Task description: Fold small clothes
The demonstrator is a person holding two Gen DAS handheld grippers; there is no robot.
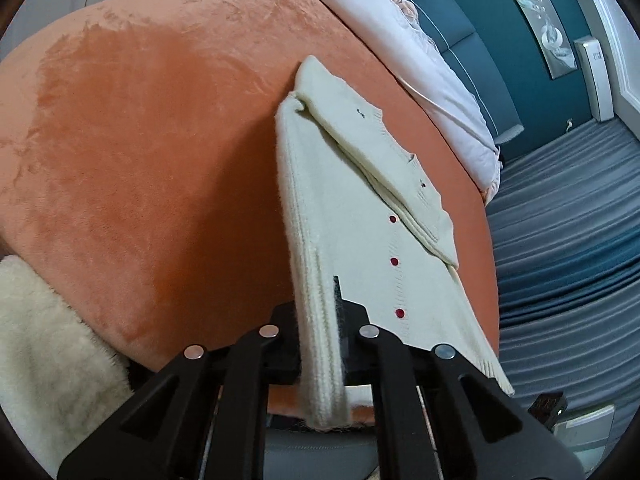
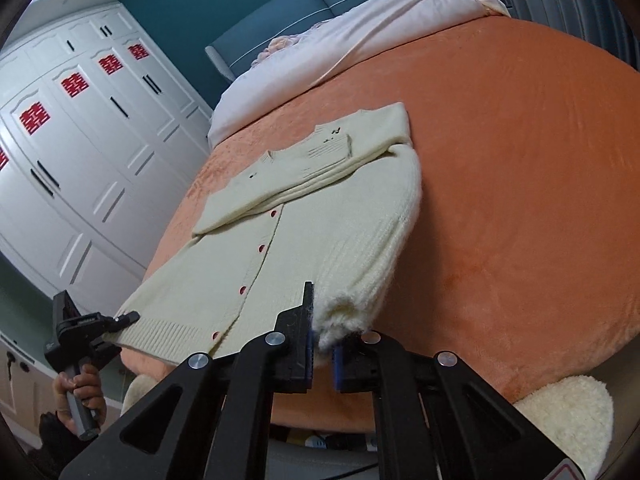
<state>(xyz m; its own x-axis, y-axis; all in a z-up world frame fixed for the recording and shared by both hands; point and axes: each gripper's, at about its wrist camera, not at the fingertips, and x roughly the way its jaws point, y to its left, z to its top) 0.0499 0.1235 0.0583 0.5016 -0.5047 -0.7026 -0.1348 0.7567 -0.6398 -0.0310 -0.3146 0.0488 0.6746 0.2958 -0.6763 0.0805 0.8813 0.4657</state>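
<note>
cardigan (image 2: 280, 216) soft, floppy on orange bed (image 2: 520, 200) | right gripper (image 2: 320, 344) pinches sleeve cuff (image 2: 340, 316) | left gripper (image 1: 320, 344) clamps cardigan's hem edge | grip ribbed edges

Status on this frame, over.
Left gripper shut on cardigan sleeve. Right gripper pinching fuzzy cuff. Cardigan flat on orange bed, one sleeve folded across. Nothing obstructing.

teal wall (image 2: 168, 4) | white wardrobe (image 2: 80, 152) | orange bedspread (image 2: 520, 200) | possibly grey striped rug (image 1: 568, 216)
</note>
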